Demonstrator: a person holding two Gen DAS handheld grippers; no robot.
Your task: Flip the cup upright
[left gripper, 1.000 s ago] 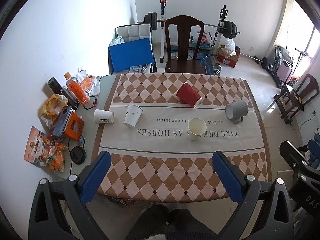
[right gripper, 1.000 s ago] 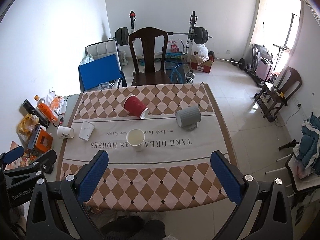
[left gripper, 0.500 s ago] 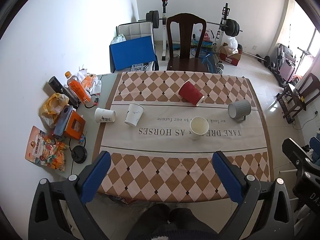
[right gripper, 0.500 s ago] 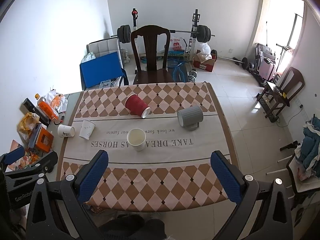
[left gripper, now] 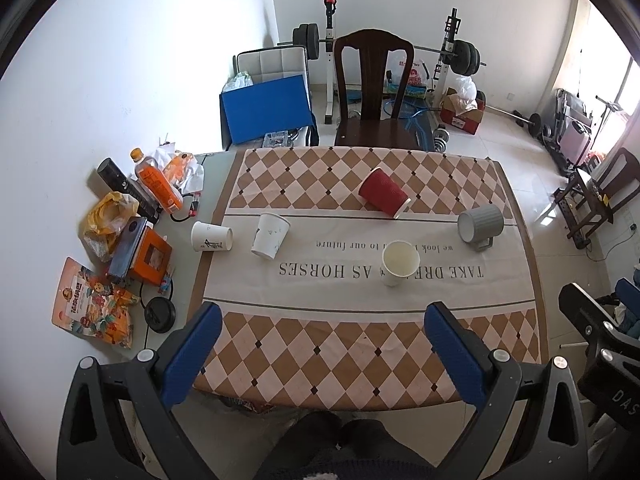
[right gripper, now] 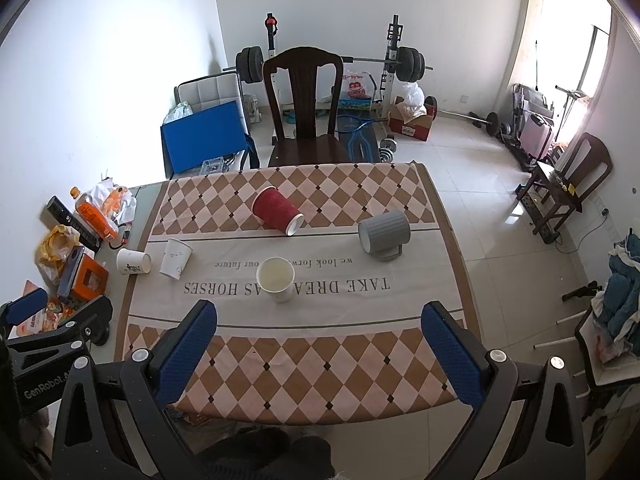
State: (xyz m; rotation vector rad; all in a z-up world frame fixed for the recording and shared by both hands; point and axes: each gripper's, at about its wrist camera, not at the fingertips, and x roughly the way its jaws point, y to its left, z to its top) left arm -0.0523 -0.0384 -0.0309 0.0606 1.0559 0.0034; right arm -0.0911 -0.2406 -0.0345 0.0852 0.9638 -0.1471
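White paper cups come first, ahead and to the left of the left gripper (left gripper: 322, 342): a small printed cup (left gripper: 211, 237) on its side, then a taller white paper cup (left gripper: 270, 235) standing mouth down. Ahead of both grippers an open cream paper cup (right gripper: 275, 279) already stands upright. Beyond it the red ribbed paper cup (right gripper: 277, 210) lies tipped, its long axis slanting toward the right. Farthest right, the grey ribbed mug (right gripper: 384, 233) lies on its side, nearer the right gripper (right gripper: 319, 342). Both grippers hang wide open, empty, well short of every cup
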